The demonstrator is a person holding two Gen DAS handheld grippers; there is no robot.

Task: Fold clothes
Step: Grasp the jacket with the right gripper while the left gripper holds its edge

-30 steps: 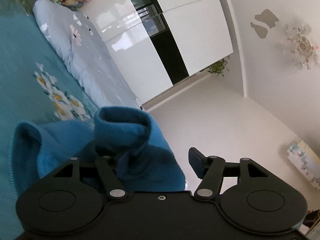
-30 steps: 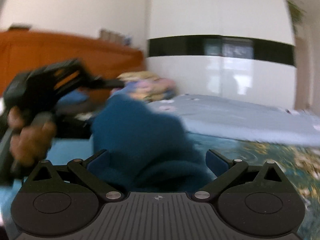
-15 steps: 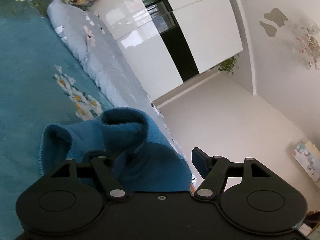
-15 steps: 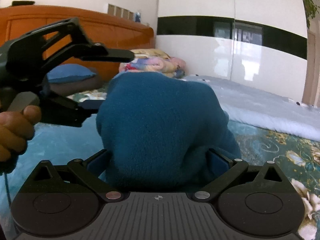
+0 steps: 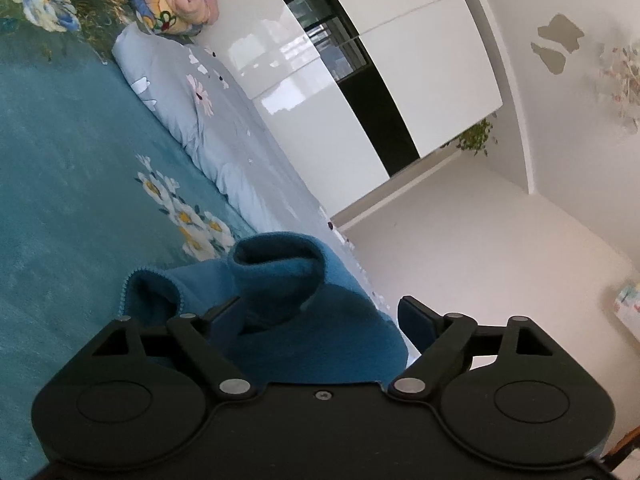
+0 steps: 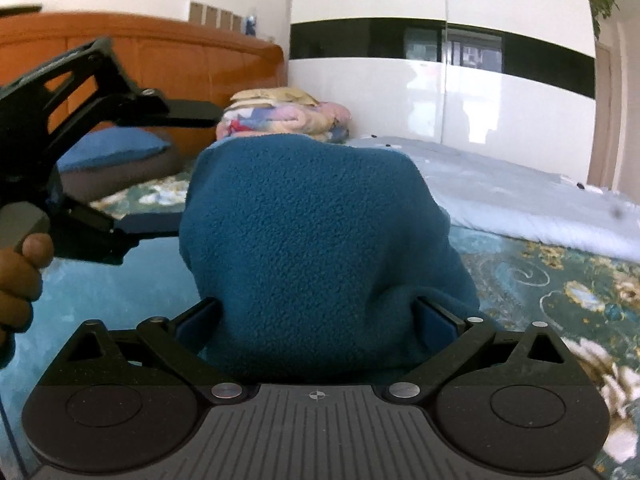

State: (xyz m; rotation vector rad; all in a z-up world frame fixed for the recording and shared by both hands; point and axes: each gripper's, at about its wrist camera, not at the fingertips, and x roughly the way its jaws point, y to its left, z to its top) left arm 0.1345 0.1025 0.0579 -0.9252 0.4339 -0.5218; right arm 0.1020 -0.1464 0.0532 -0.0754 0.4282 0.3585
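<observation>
A bedroom in a home. A bed [image 6: 560,280] fills the near ground, spread with a teal flowered cover, and an orange wooden headboard [image 6: 180,60] stands behind a blue pillow [image 6: 112,148]. A pale grey quilt [image 5: 224,128] lies along the far side, with a folded patterned blanket [image 6: 288,116] at its end. Beyond stands a glossy white wardrobe [image 6: 460,92] with a black band. Flower decals [image 5: 620,80] mark the wall.

The blue fleece [image 6: 320,240] hides the right gripper's [image 6: 318,320] grip.

Both wrist views close behind blue fleece [image 5: 304,320], facing white wardrobe [image 6: 440,92]; left rolled sideways
</observation>
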